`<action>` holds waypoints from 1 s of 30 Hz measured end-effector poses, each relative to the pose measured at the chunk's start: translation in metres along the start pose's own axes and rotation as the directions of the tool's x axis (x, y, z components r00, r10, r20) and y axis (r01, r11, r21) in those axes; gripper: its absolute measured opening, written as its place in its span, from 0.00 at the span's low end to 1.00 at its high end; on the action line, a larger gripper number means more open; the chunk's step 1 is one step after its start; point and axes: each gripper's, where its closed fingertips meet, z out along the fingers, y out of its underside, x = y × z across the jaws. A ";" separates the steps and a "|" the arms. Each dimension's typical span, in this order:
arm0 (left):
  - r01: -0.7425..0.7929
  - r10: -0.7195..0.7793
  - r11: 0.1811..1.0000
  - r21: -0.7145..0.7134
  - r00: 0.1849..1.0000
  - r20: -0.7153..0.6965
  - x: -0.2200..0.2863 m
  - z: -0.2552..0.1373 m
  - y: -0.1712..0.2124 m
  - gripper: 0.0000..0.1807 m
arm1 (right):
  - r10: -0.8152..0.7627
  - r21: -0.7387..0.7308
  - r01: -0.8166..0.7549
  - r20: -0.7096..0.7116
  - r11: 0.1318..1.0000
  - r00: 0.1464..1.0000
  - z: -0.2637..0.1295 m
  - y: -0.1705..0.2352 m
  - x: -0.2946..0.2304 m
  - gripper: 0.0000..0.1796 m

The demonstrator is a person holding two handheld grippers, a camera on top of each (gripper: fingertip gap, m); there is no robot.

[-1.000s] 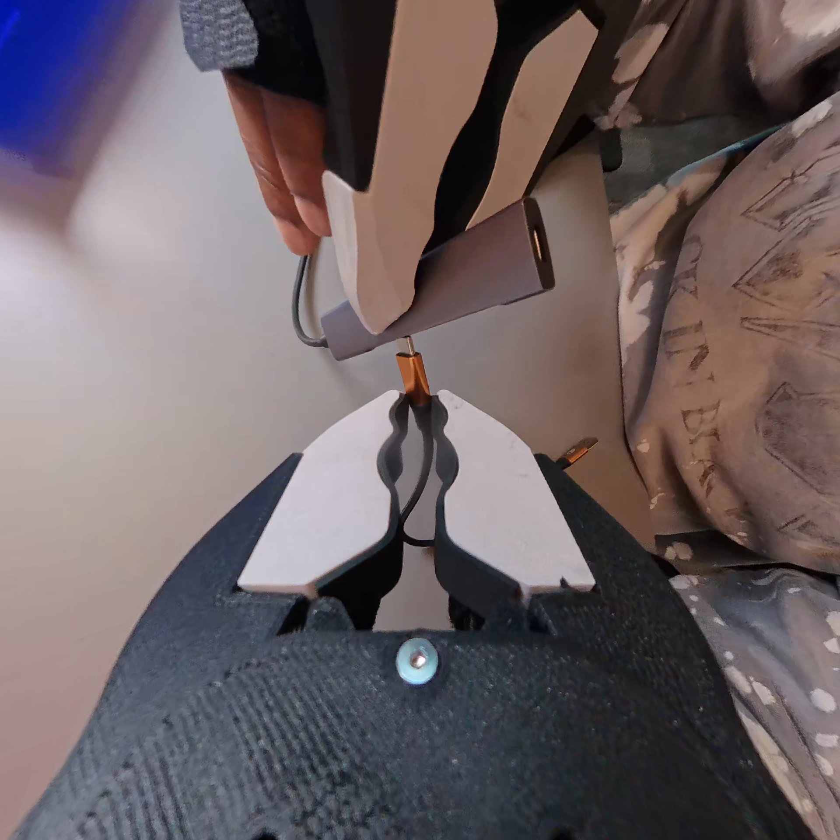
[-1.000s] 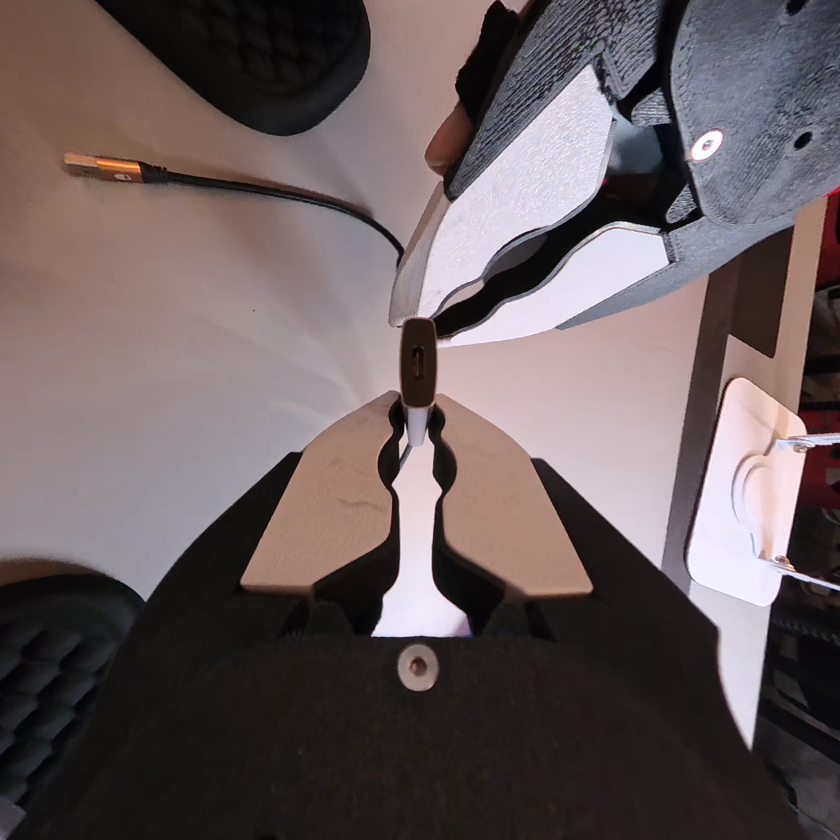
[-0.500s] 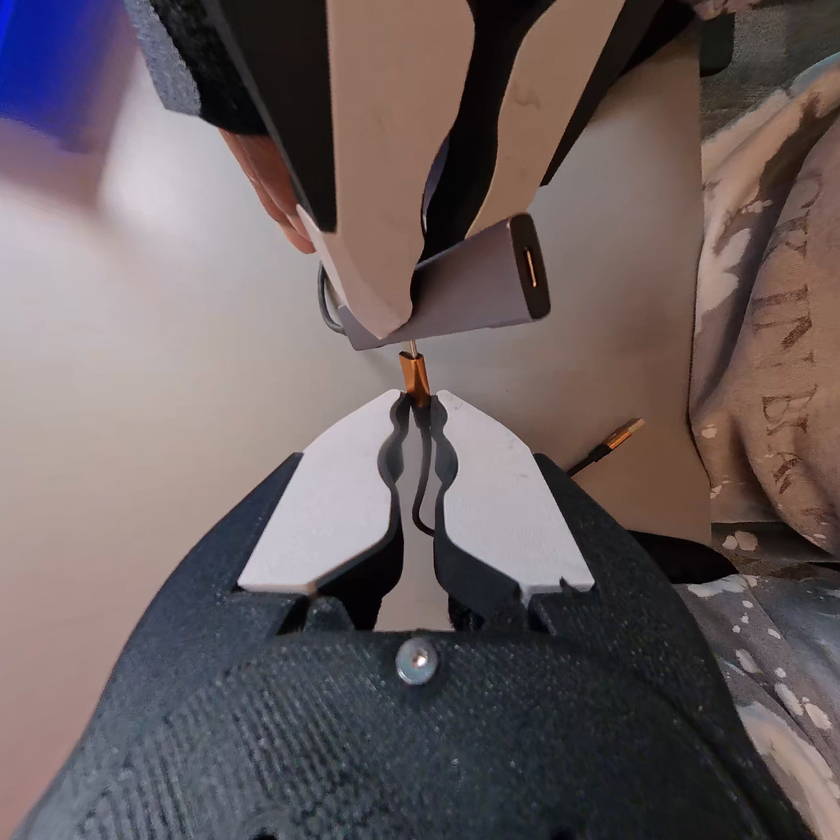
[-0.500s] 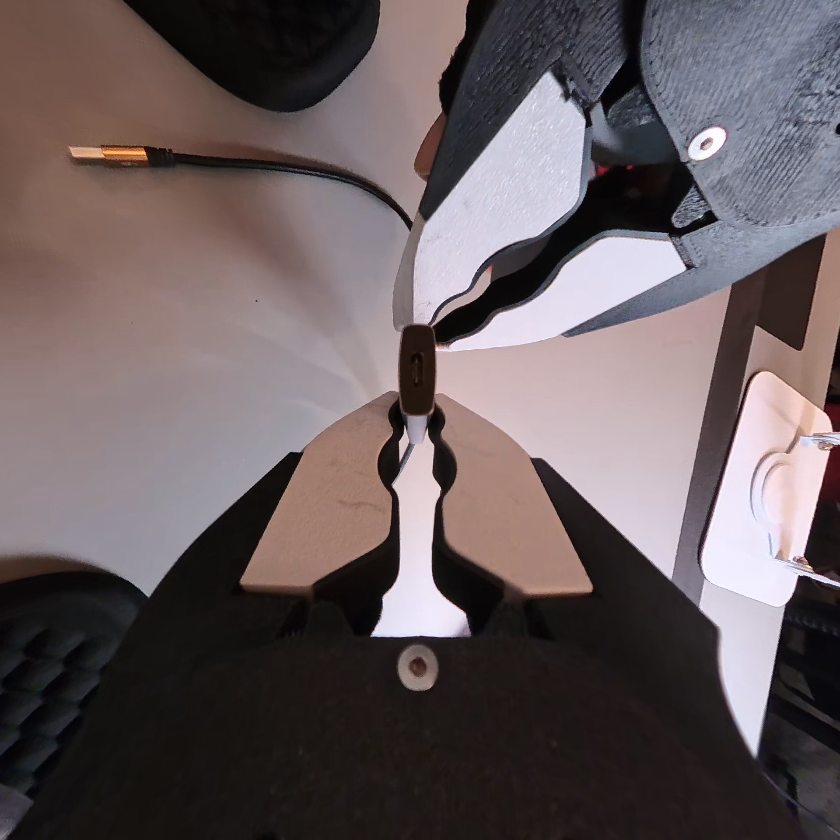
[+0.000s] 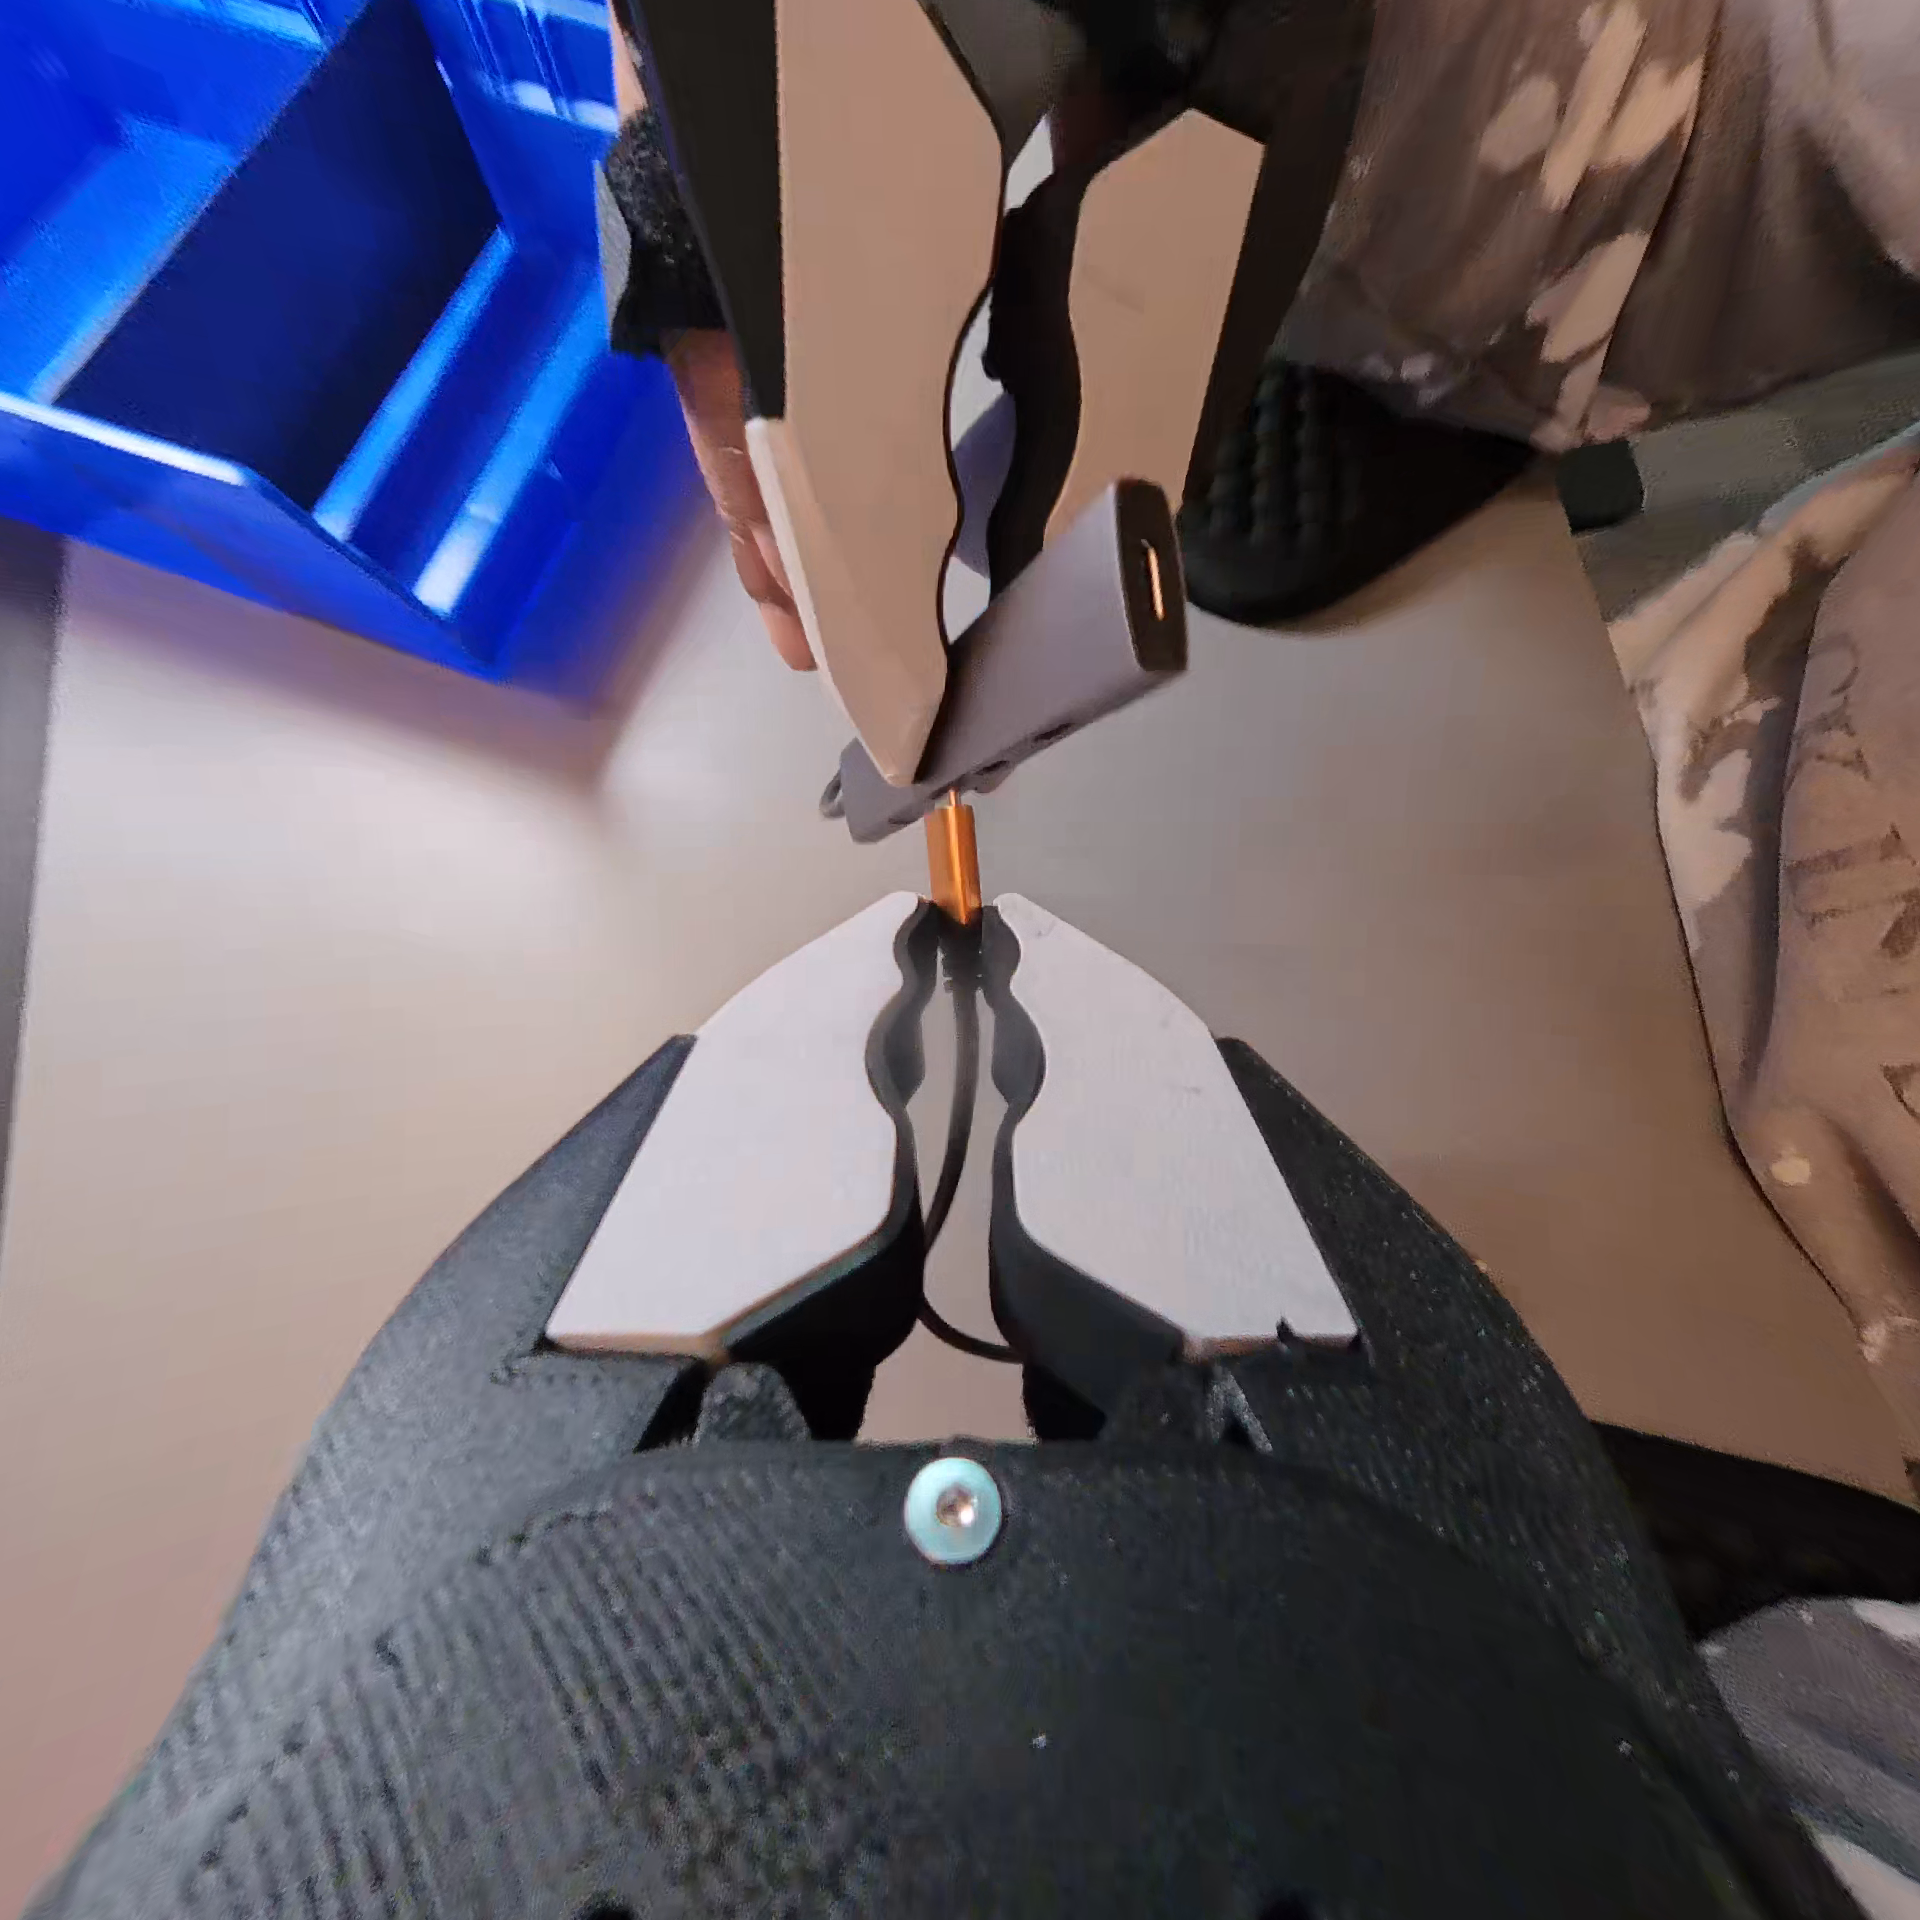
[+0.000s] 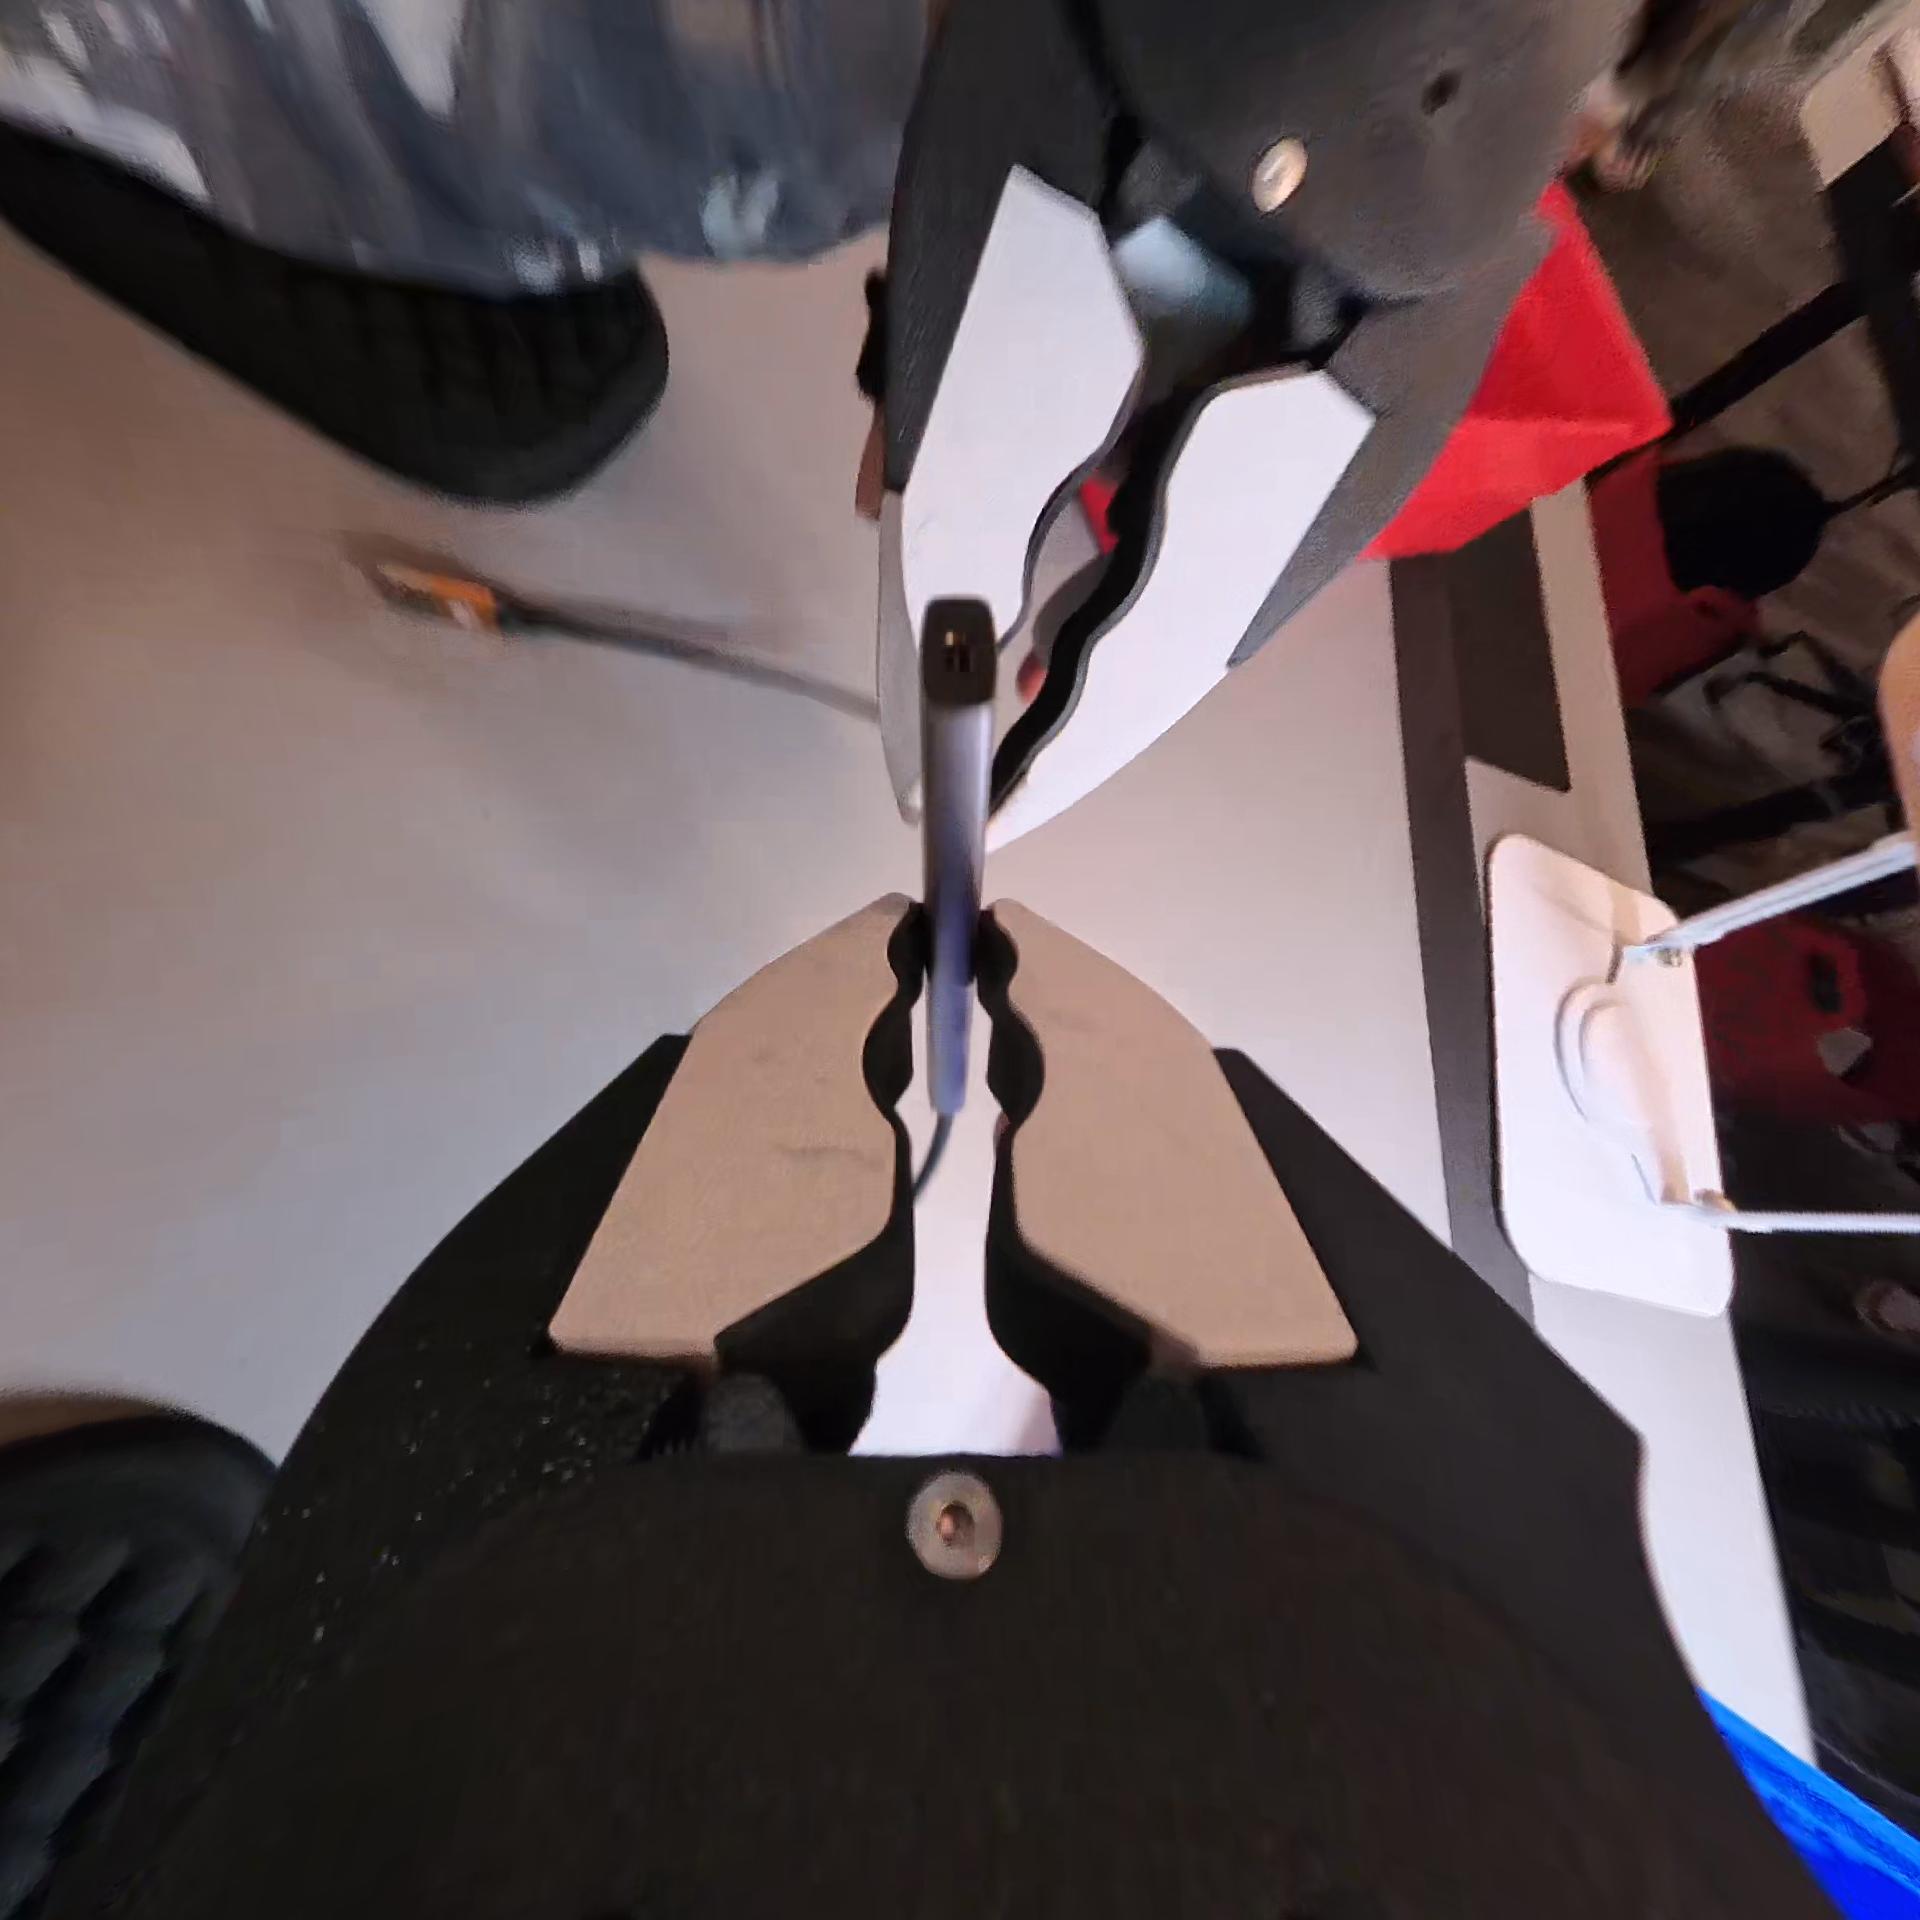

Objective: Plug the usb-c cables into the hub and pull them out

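My left gripper [image 5: 956, 914] is shut on an orange usb-c plug [image 5: 954, 864] with a black cable running back between the fingers. The plug's metal tip sits in a side port of the grey hub [image 5: 1049, 665]. My right gripper [image 6: 954, 914] is shut on the hub [image 6: 956, 831], held edge-on above the table. In the left wrist view the right gripper [image 5: 914, 727] comes down from above. In the right wrist view the left gripper [image 6: 951, 810] meets the hub from the upper right. The cable's other orange plug [image 6: 436, 597] lies on the table.
A blue bin [image 5: 260, 312] stands at the back left of the pale table [image 5: 312, 935]. Black padded rests [image 6: 416, 384] lie on the table. A white mount [image 6: 1600, 1070] sits at the table's right edge beside a red box [image 6: 1527, 384]. A person's patterned clothing [image 5: 1766, 727] is at the right.
Both grippers have tilted and shifted together with hub and plug still joined. The blue bin has come into the left wrist view. The hub now points farther away in the right wrist view.
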 end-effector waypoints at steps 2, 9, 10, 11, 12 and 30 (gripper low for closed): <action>-0.025 0.025 0.999 0.044 1.000 0.015 0.000 -0.002 -0.008 0.04 | 0.036 0.071 -0.036 0.009 0.997 0.999 -0.008 -0.010 0.002 0.05; -0.035 0.036 0.963 0.269 0.999 0.000 0.002 -0.015 -0.038 0.04 | 0.108 0.210 -0.104 -0.011 0.972 0.994 -0.034 -0.029 0.012 0.05; -0.035 0.033 0.944 0.329 0.999 0.011 0.001 -0.022 -0.046 0.04 | 0.121 0.260 -0.112 -0.017 0.959 0.993 -0.041 -0.035 0.015 0.05; -0.029 0.028 0.920 0.390 1.000 0.008 0.003 -0.030 -0.055 0.04 | 0.138 0.318 -0.127 -0.011 0.939 0.990 -0.048 -0.042 0.017 0.05; -0.025 0.023 0.892 0.452 1.000 0.009 0.004 -0.038 -0.064 0.04 | 0.158 0.378 -0.142 -0.010 0.915 0.987 -0.055 -0.049 0.021 0.05; -0.073 -0.037 0.853 0.517 0.979 0.200 0.004 -0.064 -0.096 0.04 | 0.253 0.584 -0.224 0.033 0.780 0.967 -0.077 -0.068 0.036 0.05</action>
